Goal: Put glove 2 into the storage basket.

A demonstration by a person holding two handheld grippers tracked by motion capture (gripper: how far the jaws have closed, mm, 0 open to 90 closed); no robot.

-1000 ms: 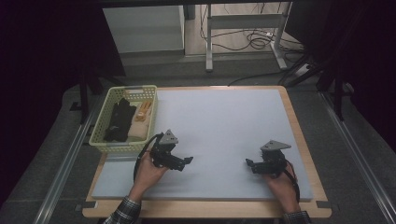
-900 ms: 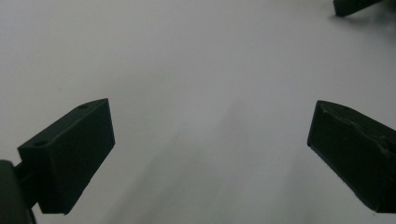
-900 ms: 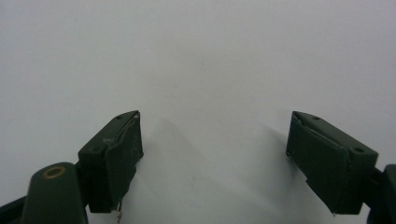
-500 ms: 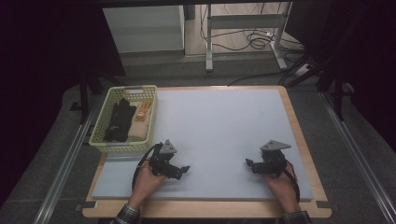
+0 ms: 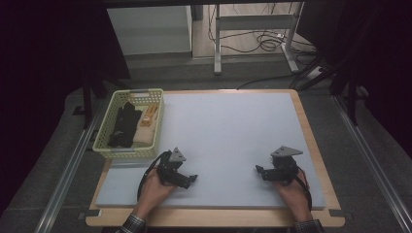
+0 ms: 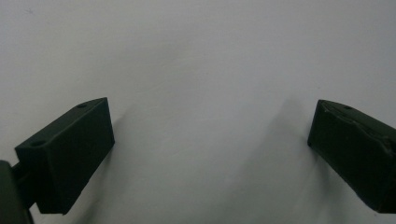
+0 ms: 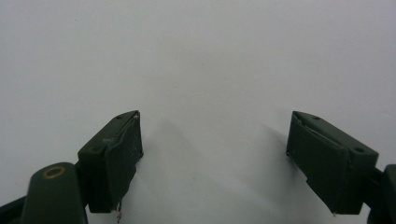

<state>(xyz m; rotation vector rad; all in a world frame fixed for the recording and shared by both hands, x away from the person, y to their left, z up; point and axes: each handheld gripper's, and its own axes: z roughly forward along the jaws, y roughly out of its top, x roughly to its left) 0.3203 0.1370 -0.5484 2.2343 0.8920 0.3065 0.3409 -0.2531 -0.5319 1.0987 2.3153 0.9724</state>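
Observation:
My left gripper rests low over the pale grey mat near its front left, held by a hand, its jaws pointing right. In the left gripper view the left gripper is open, with bare mat between the black jaws. My right gripper sits at the front right of the mat, jaws pointing left. The right gripper view has the right gripper open too, nothing between its fingers.
A yellow-green mesh basket stands at the mat's left edge, holding black cloth items, a cream one and an orange-tan piece. The mat lies on a wooden board. Behind the table are a table frame and cables on the floor.
The left gripper has drawn back toward the front edge and slightly right, away from the basket. The right gripper has stayed put.

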